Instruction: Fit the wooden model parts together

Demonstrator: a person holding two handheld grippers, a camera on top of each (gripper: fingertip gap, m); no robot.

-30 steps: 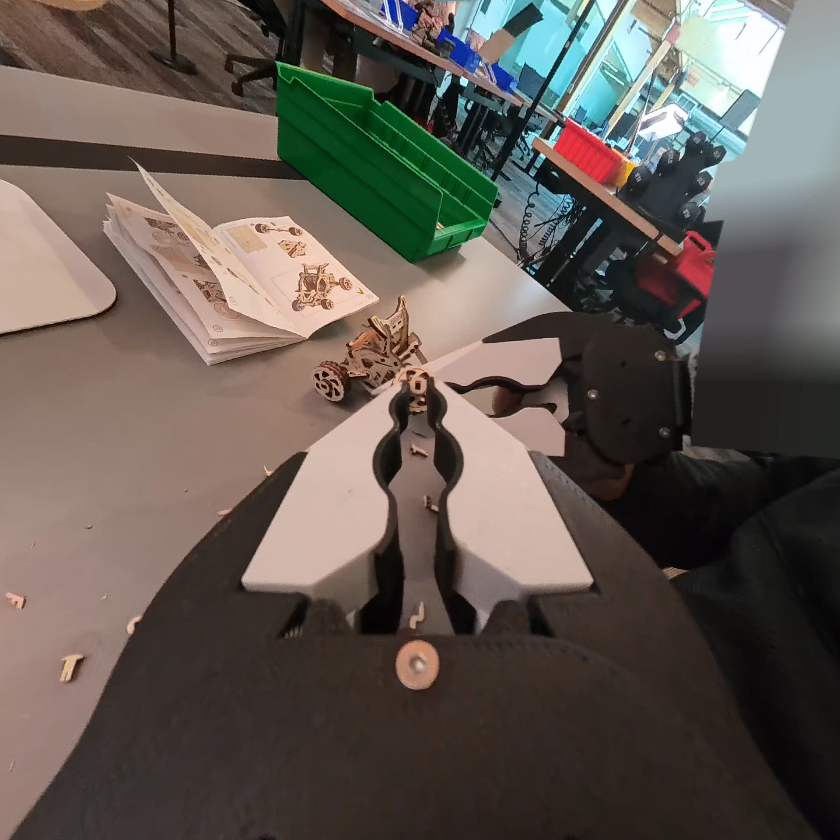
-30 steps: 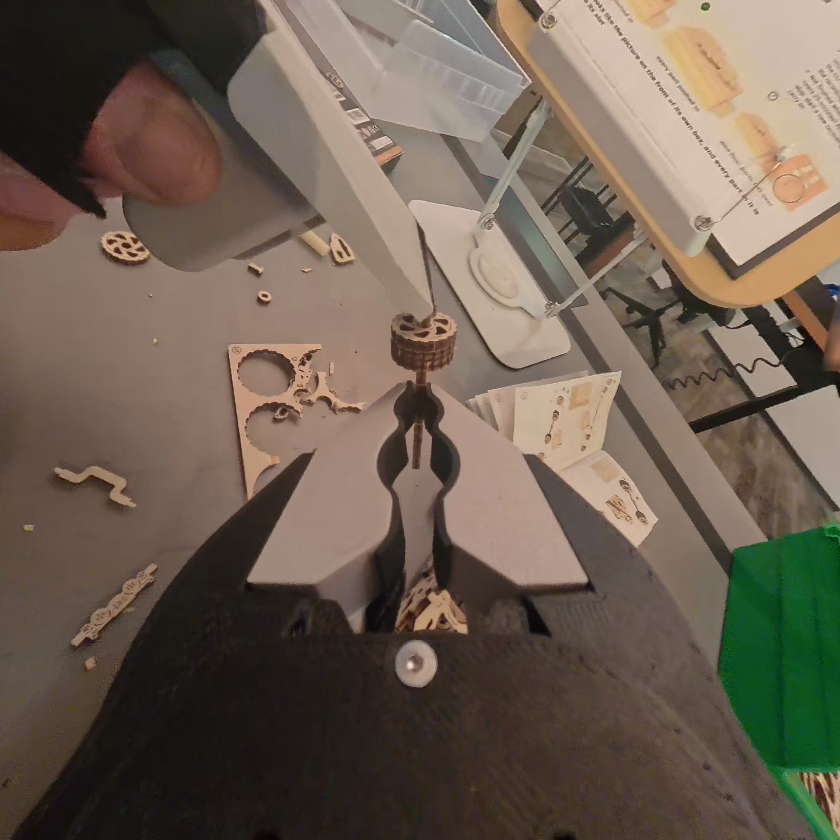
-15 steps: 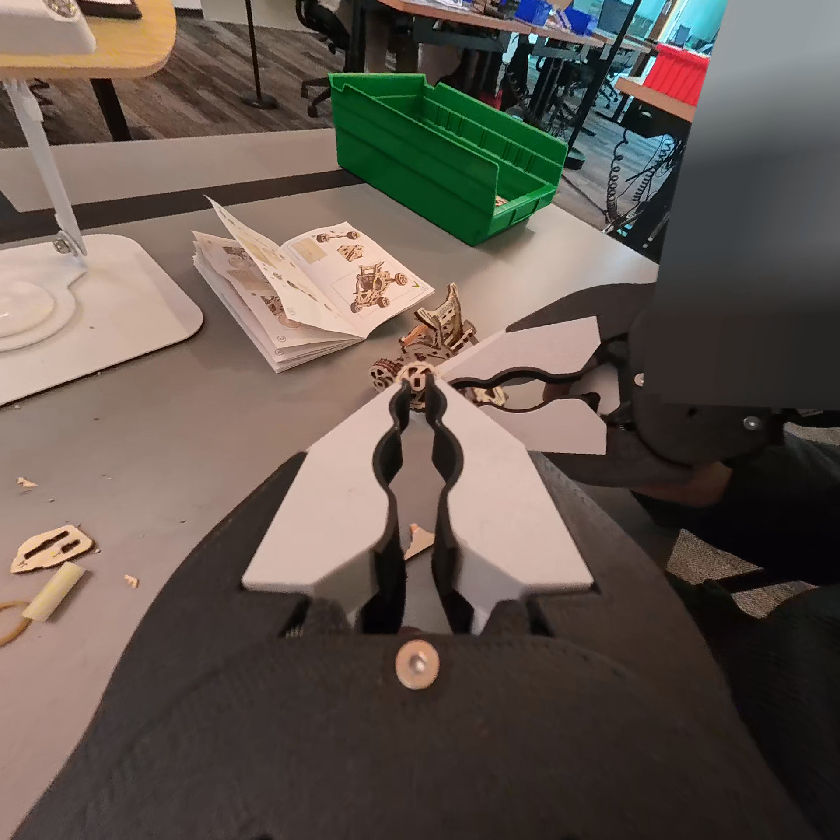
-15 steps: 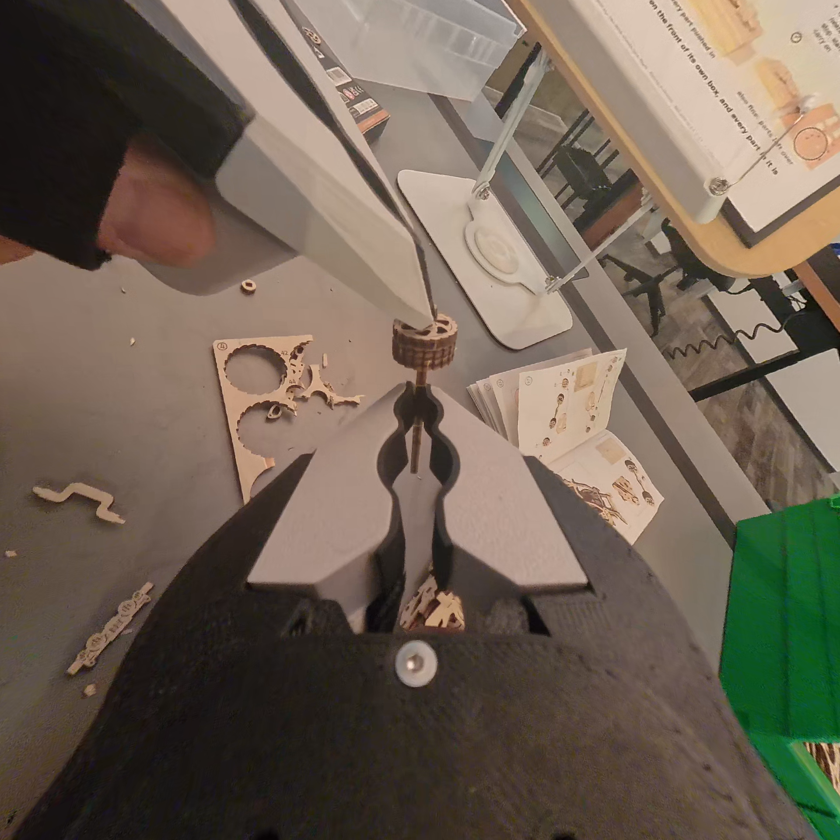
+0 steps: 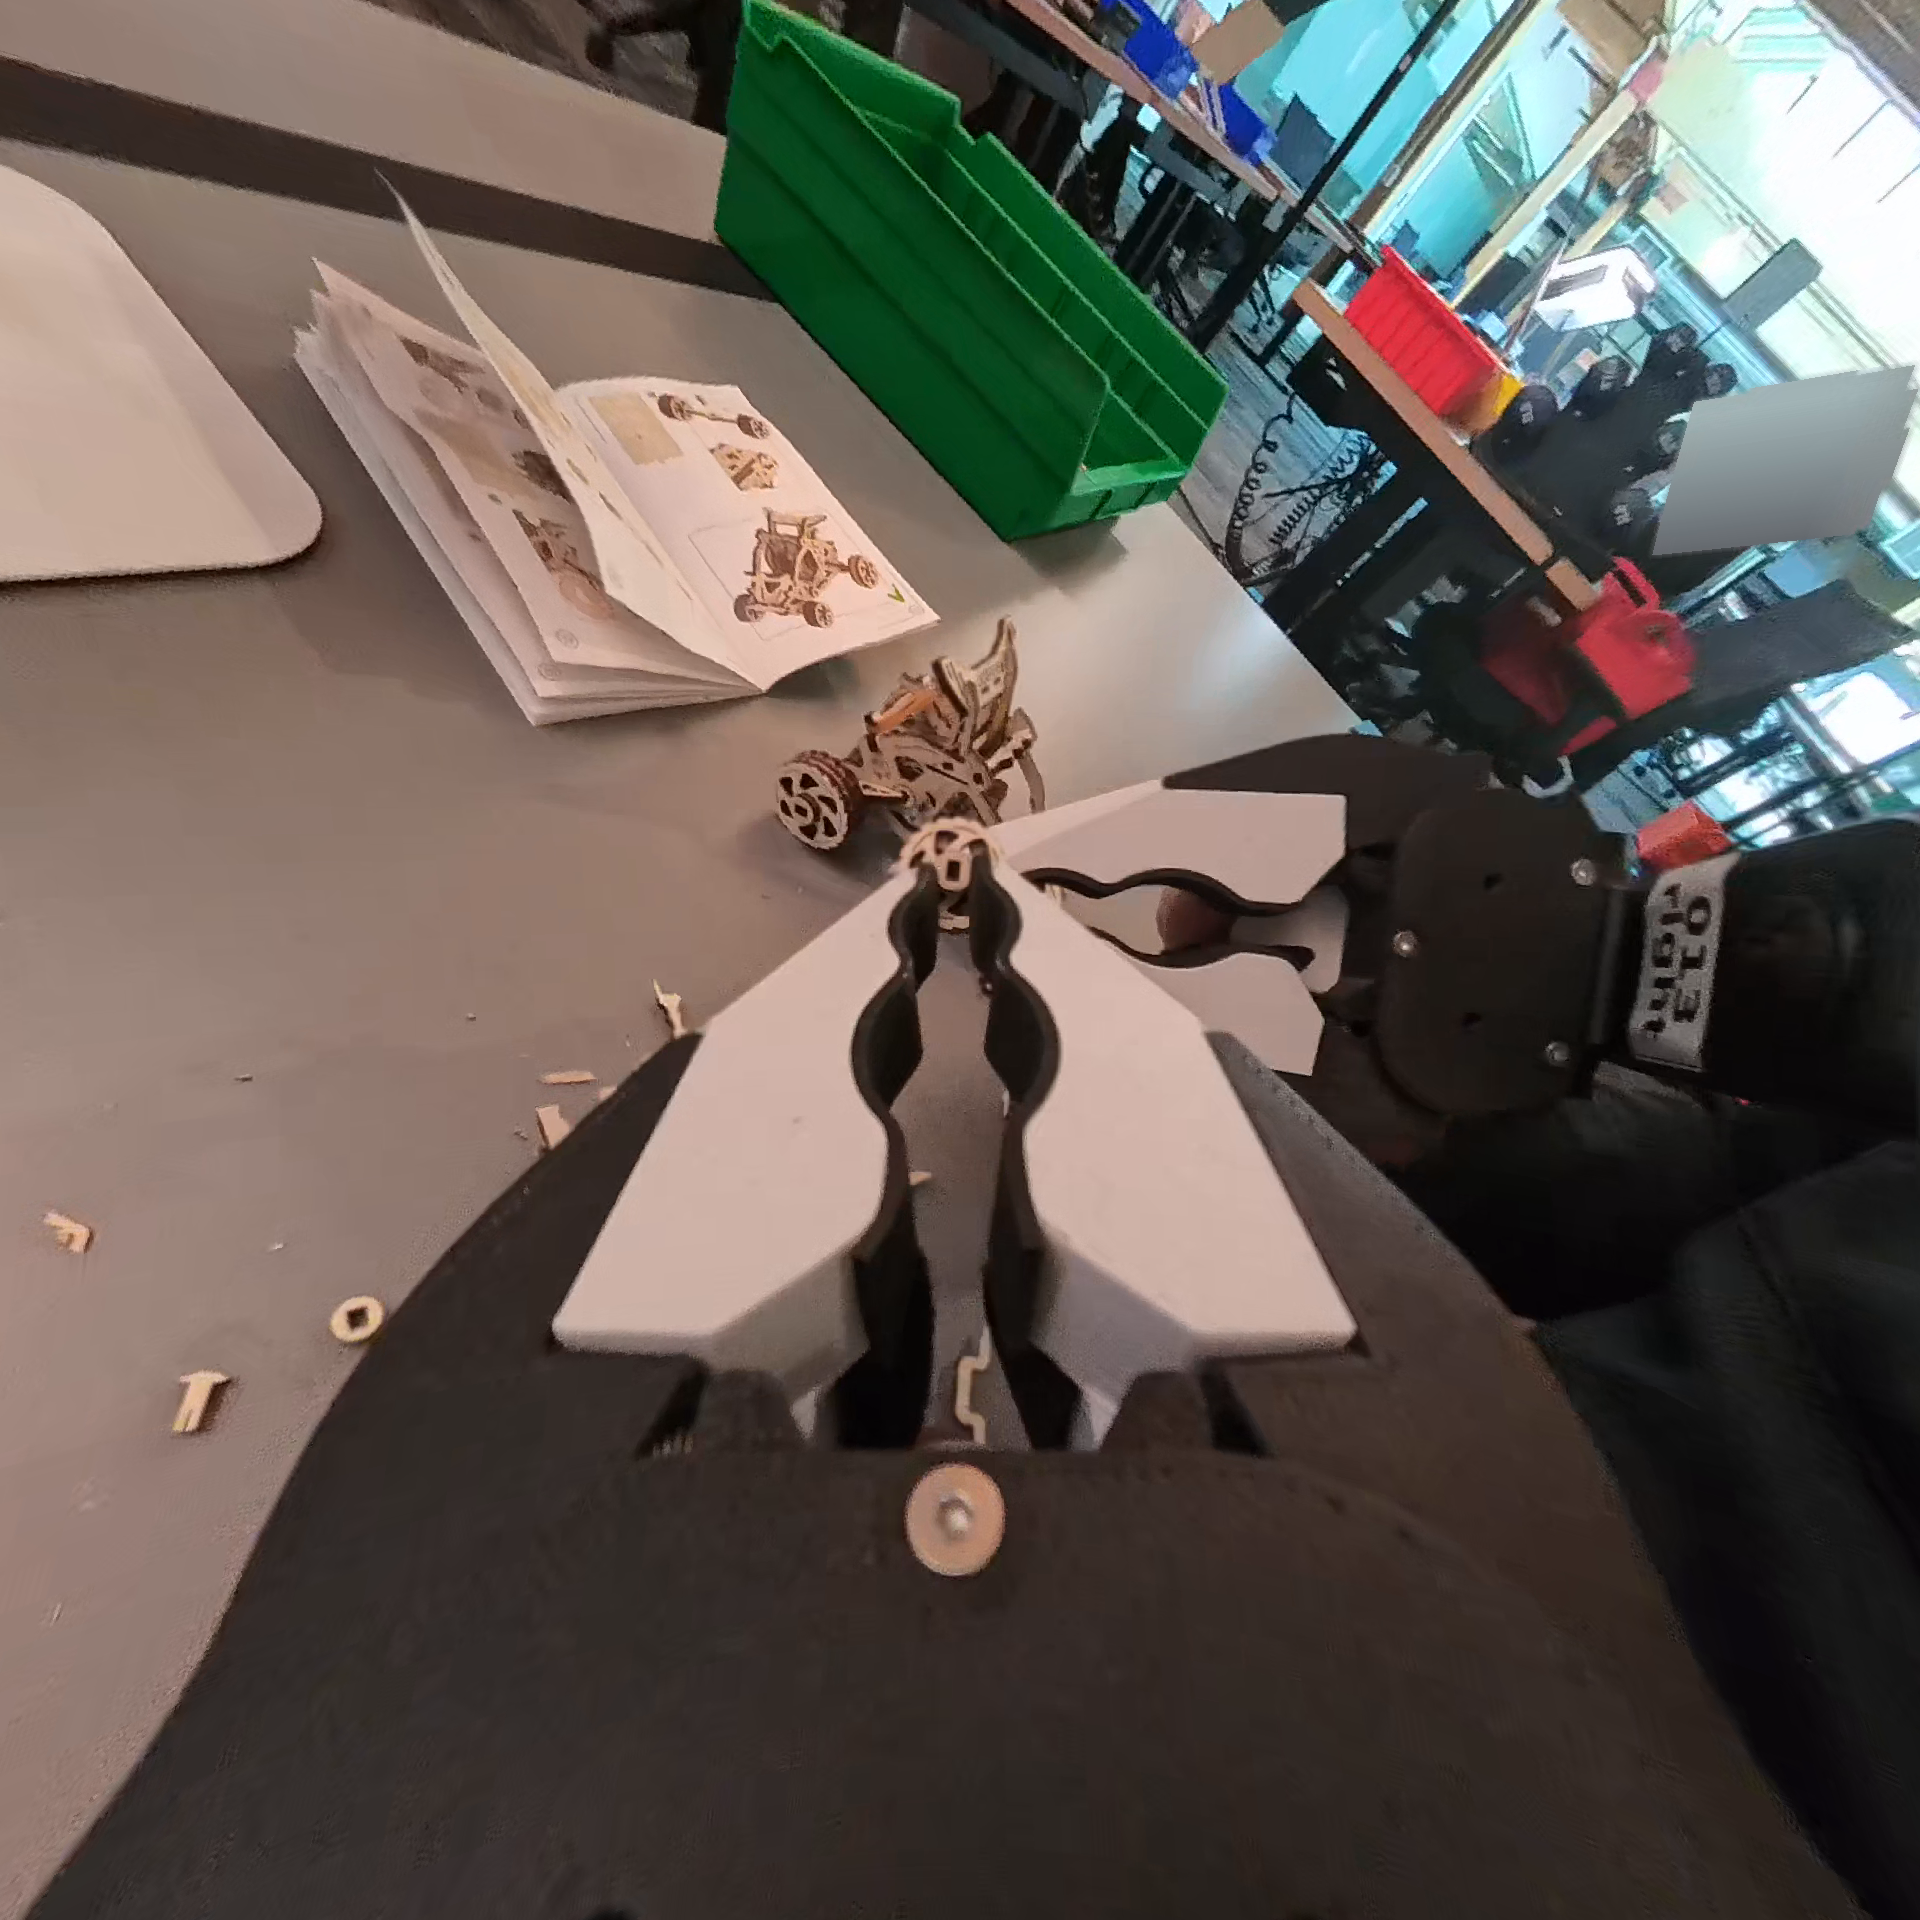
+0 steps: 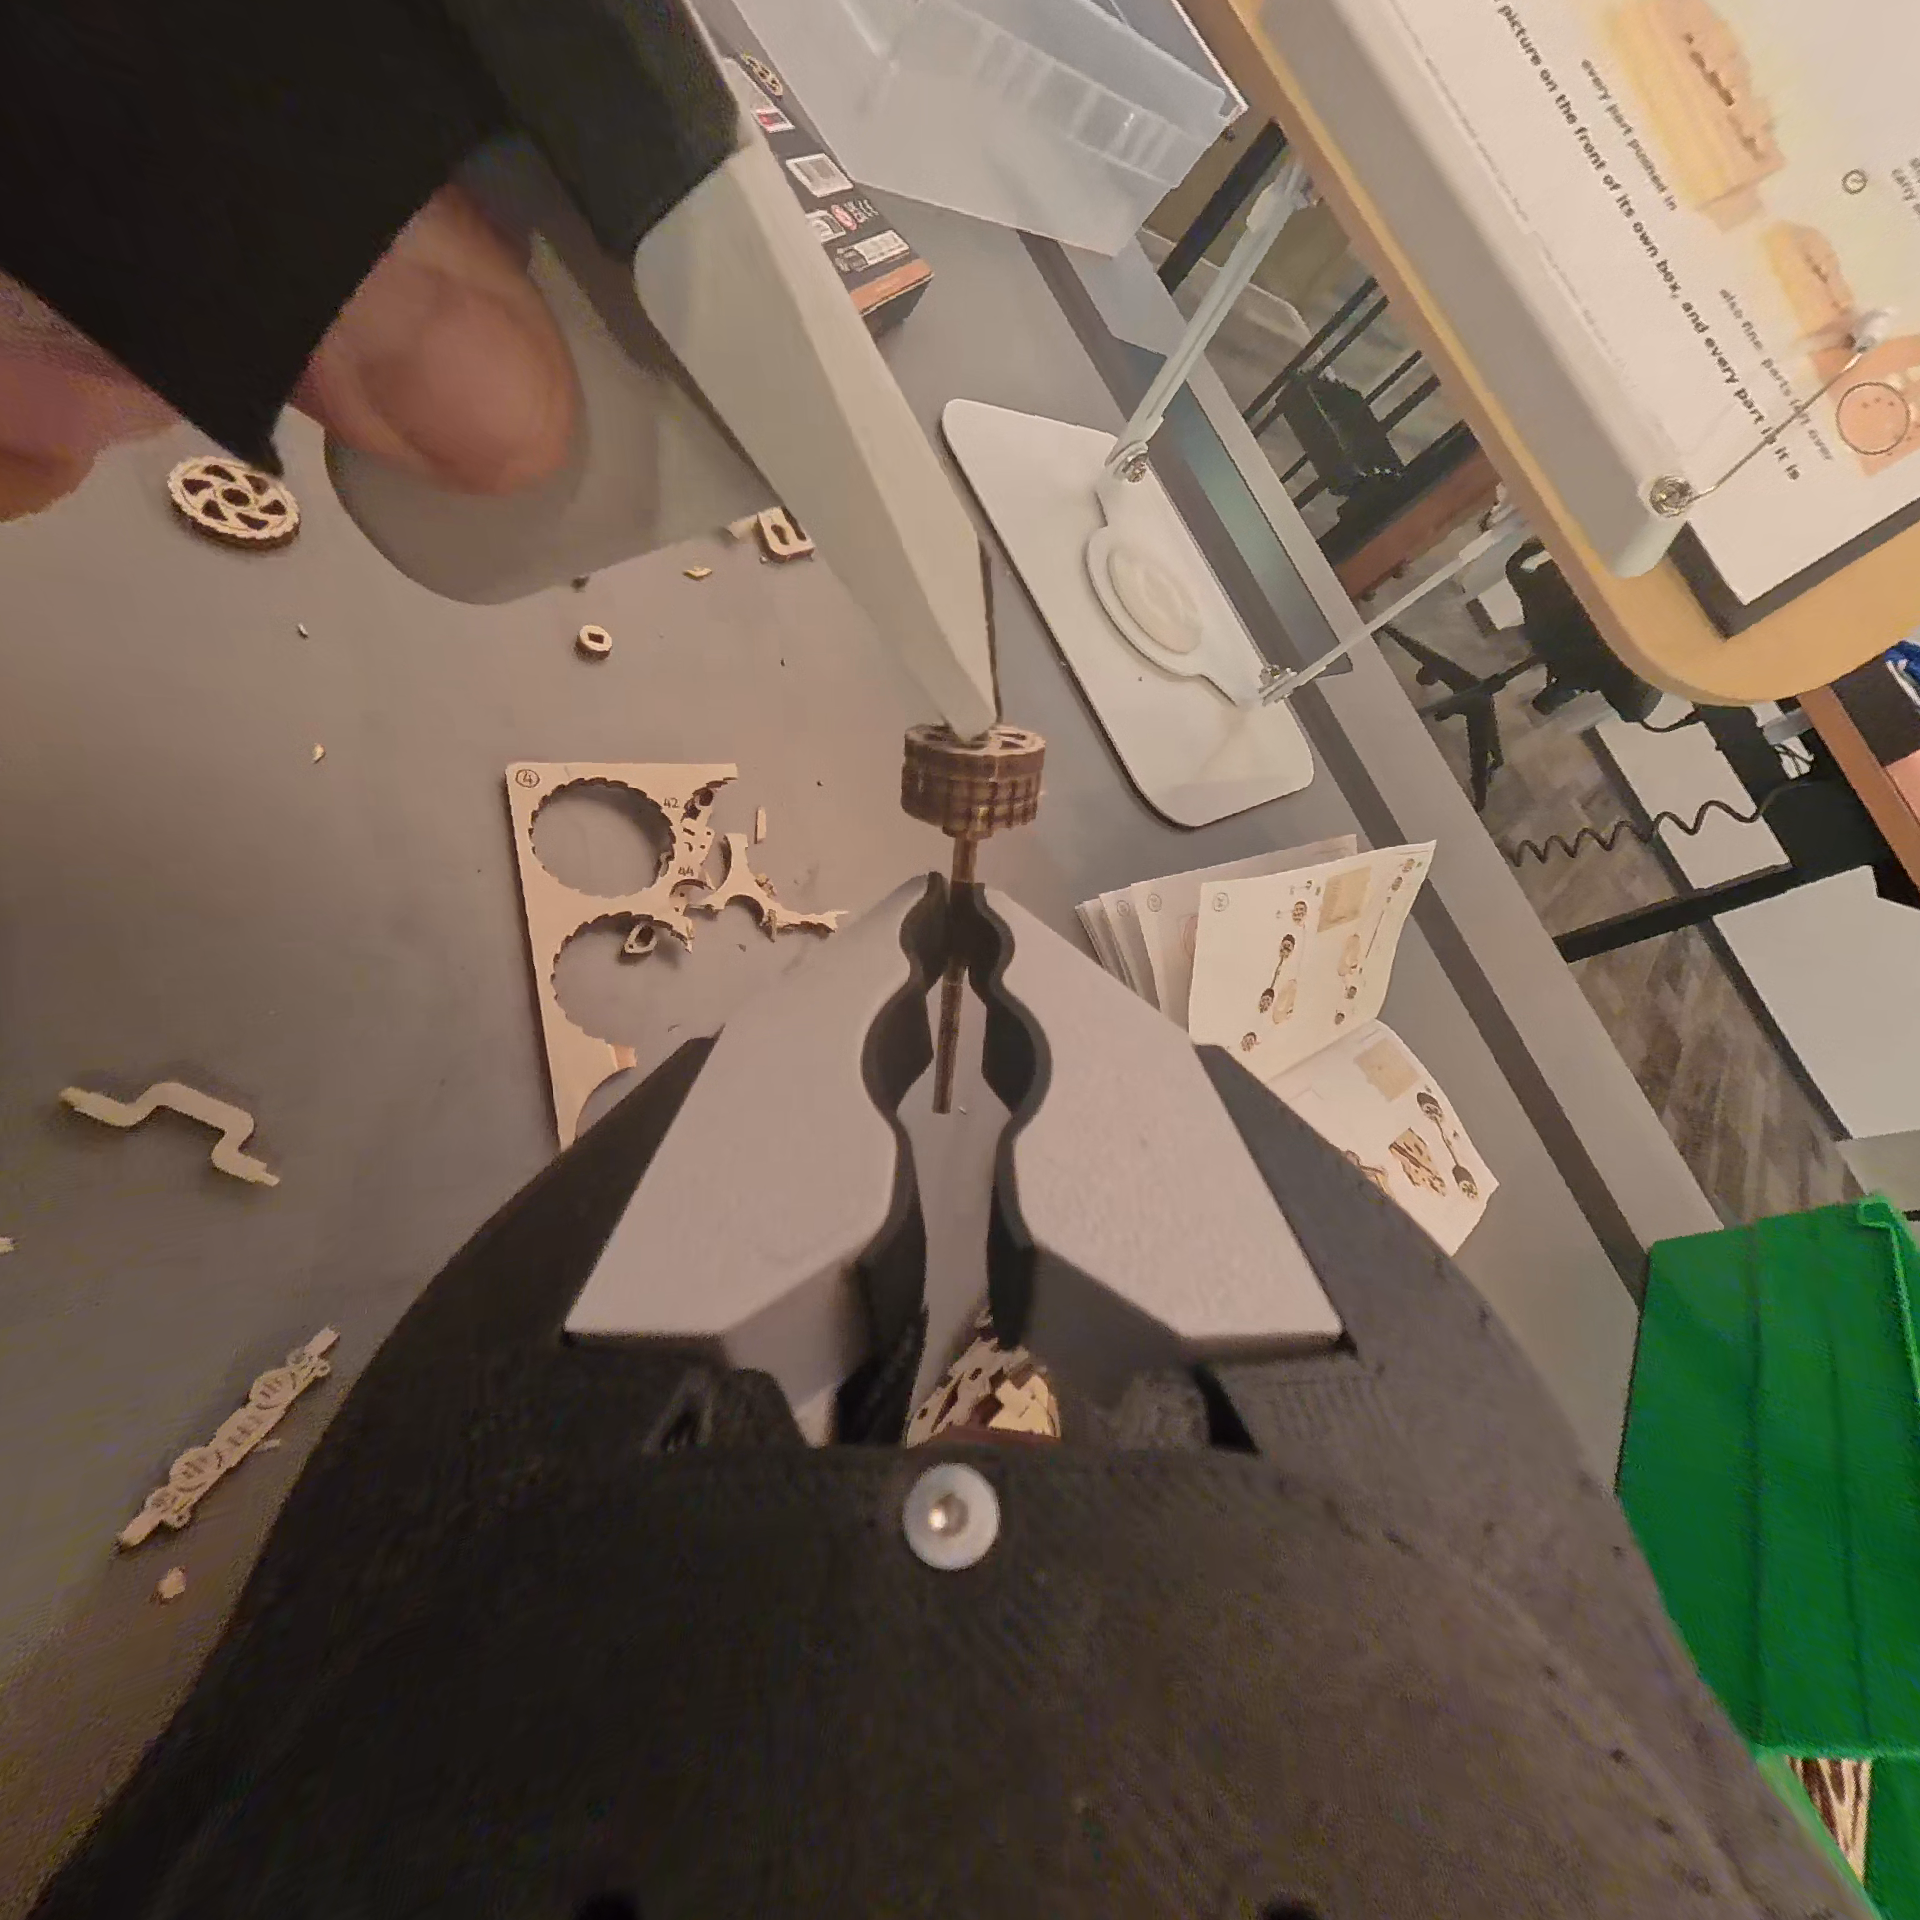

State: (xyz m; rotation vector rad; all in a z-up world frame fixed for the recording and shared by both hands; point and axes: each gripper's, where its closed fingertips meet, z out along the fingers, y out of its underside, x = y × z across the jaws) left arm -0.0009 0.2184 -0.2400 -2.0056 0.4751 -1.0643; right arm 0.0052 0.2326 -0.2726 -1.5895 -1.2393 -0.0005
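Workshop benches and windows fill the background behind a grey counter (image 5: pixel 260 883) strewn with wood offcuts. Held in the air above it is the wooden wheel (image 6: pixel 971 774) on its thin axle (image 6: pixel 951 997). The axle's long axis runs straight back along the right claw (image 6: pixel 951 894), whose fingers are clamped on it, so the wheel sits just past that claw's tips. The left claw (image 5: pixel 951 868) comes in from the far side at a steep angle and is closed onto the wheel's rim, tips meeting the right claw's almost head-on. By my reading, the fit turns on pushing along the axle's line, each claw equally near the joint. Just beyond lies the part-built wooden buggy (image 5: pixel 914 748), then the open instruction booklet (image 5: pixel 623 540), the punched-out parts sheet (image 6: pixel 613 883) and a green bin (image 5: pixel 935 291).
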